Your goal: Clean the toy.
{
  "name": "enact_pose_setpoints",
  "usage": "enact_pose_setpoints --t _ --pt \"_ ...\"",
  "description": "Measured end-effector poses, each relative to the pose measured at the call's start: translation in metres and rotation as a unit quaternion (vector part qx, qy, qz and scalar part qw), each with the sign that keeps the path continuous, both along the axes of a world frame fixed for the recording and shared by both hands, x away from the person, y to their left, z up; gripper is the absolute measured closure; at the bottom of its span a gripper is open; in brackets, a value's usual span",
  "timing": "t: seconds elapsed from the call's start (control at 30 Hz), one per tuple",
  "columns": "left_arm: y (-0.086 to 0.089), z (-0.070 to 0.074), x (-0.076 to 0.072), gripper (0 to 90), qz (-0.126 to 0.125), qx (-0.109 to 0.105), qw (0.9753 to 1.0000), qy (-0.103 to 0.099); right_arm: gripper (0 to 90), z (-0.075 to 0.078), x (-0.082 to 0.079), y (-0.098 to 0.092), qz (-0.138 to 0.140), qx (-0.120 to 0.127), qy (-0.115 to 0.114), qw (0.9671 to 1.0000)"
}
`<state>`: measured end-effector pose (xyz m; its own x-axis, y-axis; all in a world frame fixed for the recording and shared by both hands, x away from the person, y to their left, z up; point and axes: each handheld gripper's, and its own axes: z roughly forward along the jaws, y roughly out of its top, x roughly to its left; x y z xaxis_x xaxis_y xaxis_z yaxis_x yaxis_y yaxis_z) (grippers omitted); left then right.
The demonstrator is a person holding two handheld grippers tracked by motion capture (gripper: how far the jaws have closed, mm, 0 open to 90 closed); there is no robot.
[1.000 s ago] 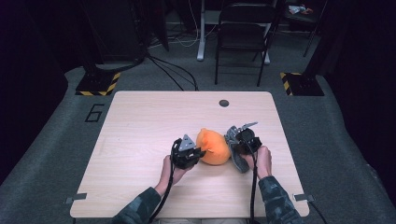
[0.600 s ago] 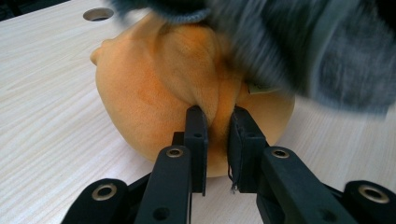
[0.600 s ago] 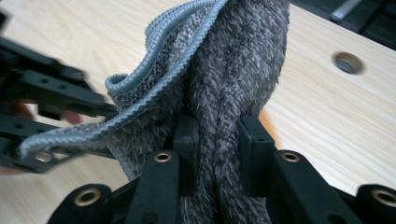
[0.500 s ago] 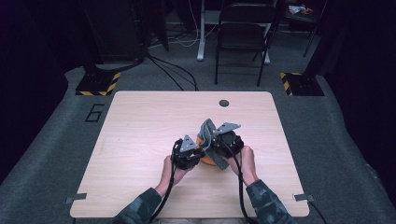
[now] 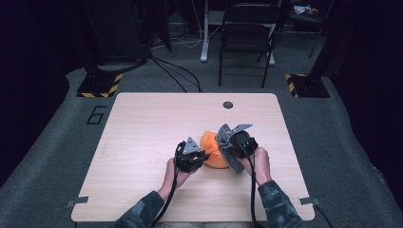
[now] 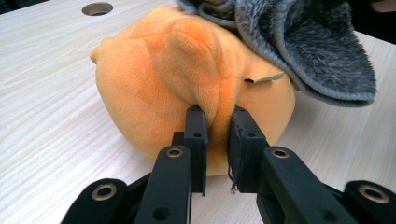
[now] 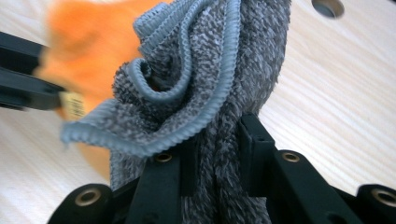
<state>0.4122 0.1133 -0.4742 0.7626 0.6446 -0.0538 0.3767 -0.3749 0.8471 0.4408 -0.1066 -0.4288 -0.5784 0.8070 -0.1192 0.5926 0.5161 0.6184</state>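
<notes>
Orange plush toy: a round, soft orange plush toy [image 6: 187, 79] lies on the tabletop, right of centre and on the near half, between the two grippers; seen also in the high view [image 5: 213, 151].
Plush surface: short smooth pile, with a raised fold or ear running down its front and a small tan tag [image 6: 264, 77] sticking out at its side.
Grey cloth: a grey, fuzzy terry cloth with a ribbed hem [image 7: 201, 79] is bunched in folds; in the left gripper view it hangs over the upper right of the plush toy [image 6: 308, 51], touching it.
Left gripper: the left gripper [image 6: 218, 135] is clenched on the fold of the orange plush toy, which is pinched between its two black jaws; in the high view it sits just left of the toy [image 5: 191, 156].
Right gripper: the right gripper [image 7: 219, 149] is clamped on the grey cloth, whose gathered strands run down between the jaws; in the high view it stands at the toy's right [image 5: 236, 145].
Hands: the person's hands come in from the near edge, in dark patterned sleeves.
Table: a pale wooden table [image 5: 142, 128] with a round cable hole [image 5: 228, 105] near its far edge.
Surroundings: grey carpet floor and a black folding chair [image 5: 247, 33] beyond the table.
</notes>
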Motion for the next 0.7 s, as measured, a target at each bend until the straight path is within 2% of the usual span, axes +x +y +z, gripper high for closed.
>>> enact_pose_setpoints --t 0.03,0.1,0.33,0.53,0.7 --pt "0.0 0.0 0.0 79.0 0.0 0.0 1.0 0.0 72.3 -0.002 0.002 -0.003 -0.002 -0.003 0.005 1.0" --pt "0.0 0.0 0.0 79.0 0.001 -0.002 1.0 -0.001 72.2 -0.006 0.005 -0.009 -0.01 0.008 0.015 0.9998" --pt "0.0 0.0 0.0 79.0 0.001 -0.004 1.0 0.002 72.3 -0.022 0.015 -0.021 -0.036 -0.003 0.036 0.9987" --pt "0.0 0.0 0.001 79.0 0.002 -0.005 1.0 0.003 72.2 -0.038 0.022 -0.03 -0.063 -0.007 0.062 0.9961" --pt "0.001 0.0 0.001 78.8 0.003 -0.005 1.0 0.001 72.1 -0.047 0.026 -0.035 -0.066 -0.015 0.075 0.9949"
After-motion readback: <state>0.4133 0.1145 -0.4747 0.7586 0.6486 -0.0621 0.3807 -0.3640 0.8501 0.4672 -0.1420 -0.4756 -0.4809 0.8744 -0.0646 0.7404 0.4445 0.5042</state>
